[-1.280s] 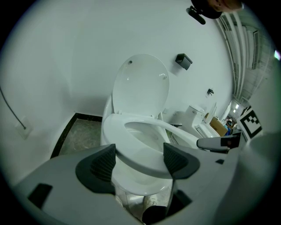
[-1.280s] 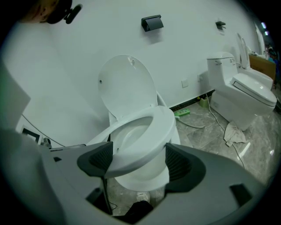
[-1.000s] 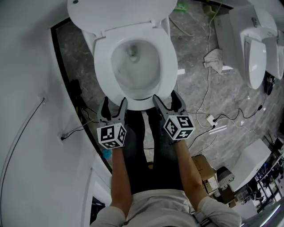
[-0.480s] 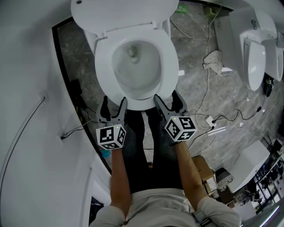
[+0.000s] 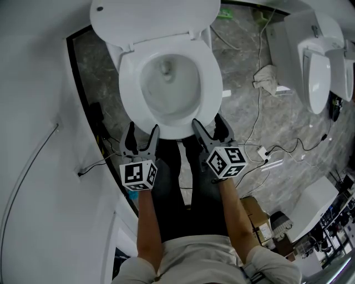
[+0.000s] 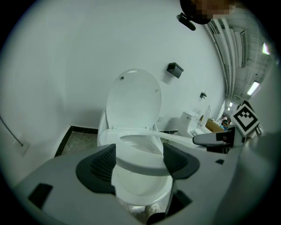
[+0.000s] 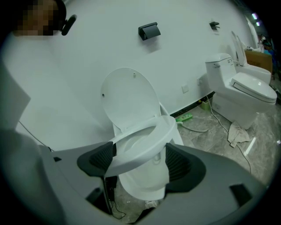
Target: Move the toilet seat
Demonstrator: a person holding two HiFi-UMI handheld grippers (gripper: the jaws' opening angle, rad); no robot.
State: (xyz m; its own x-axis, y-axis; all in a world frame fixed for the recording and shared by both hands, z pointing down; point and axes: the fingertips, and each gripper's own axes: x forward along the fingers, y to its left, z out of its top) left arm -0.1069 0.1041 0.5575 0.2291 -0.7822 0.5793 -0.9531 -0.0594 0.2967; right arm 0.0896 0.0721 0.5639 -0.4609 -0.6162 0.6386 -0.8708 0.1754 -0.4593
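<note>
A white toilet stands with its lid point(image 5: 155, 16) upright and its seat ring point(image 5: 213, 83) tilted, the front lifted a little off the bowl. My left gripper point(image 5: 142, 133) is open at the front left of the seat. Its right finger touches the seat's front rim. In the left gripper view the raised seat point(image 6: 140, 167) spans the gap between the open jaws of the left gripper point(image 6: 139, 159). My right gripper point(image 5: 209, 125) is open at the front right, its left finger against the rim. The tilted seat point(image 7: 145, 143) crosses between the pads of the right gripper point(image 7: 140, 160).
A white wall runs close on the left. A second toilet point(image 5: 319, 61) stands at the right, with a crumpled cloth point(image 5: 267, 75) and loose cables point(image 5: 260, 150) on the marble floor. Cardboard boxes point(image 5: 258, 213) sit behind my right arm. A black holder point(image 7: 149, 30) hangs on the wall.
Both grippers stay open at the seat's front rim. The left gripper has slid back slightly toward me; the seat looks the same.
</note>
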